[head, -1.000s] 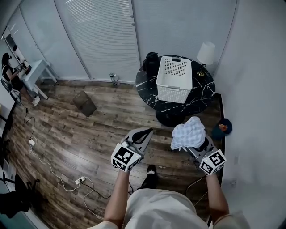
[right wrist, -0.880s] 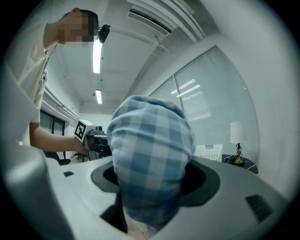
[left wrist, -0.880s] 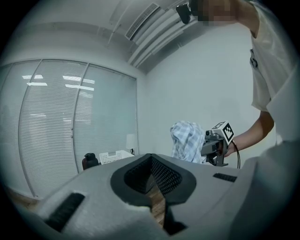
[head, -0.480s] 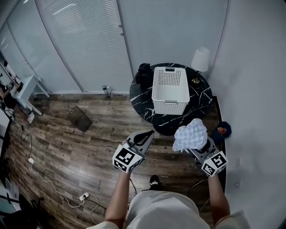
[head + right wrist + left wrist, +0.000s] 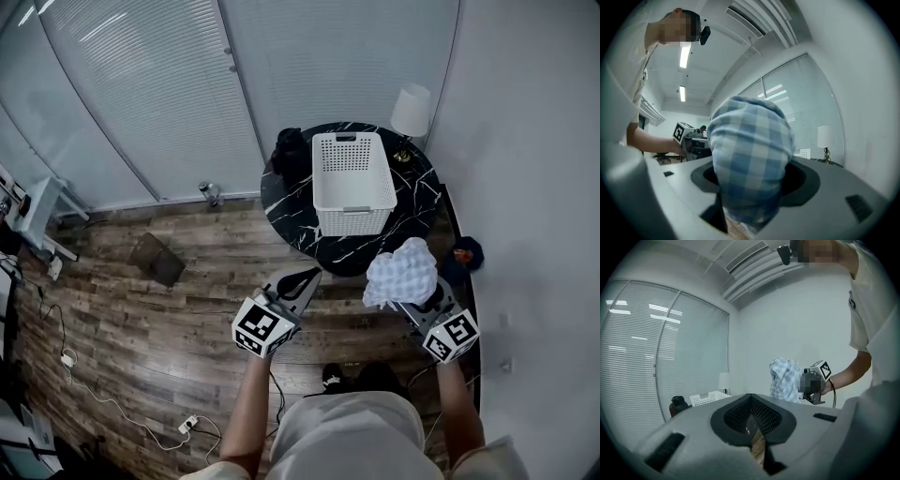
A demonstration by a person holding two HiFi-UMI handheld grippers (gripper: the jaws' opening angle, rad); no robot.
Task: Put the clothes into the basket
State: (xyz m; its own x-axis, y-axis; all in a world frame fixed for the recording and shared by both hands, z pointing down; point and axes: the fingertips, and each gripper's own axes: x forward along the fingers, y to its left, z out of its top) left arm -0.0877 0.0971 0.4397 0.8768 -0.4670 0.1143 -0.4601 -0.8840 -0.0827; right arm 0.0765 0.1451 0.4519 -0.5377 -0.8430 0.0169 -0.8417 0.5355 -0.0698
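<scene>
Carrying blue checked cloth (image 5: 403, 272) clamped in right gripper (image 5: 424, 302), lower right, with left gripper (image 5: 295, 281) closed, empty. Next, likely: release over white basket (image 5: 352, 202).

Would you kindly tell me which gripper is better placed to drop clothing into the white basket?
The right gripper, probably: its jaws grip the blue checked cloth, lifted near the table that holds the white basket. The left gripper is shut and empty.
</scene>
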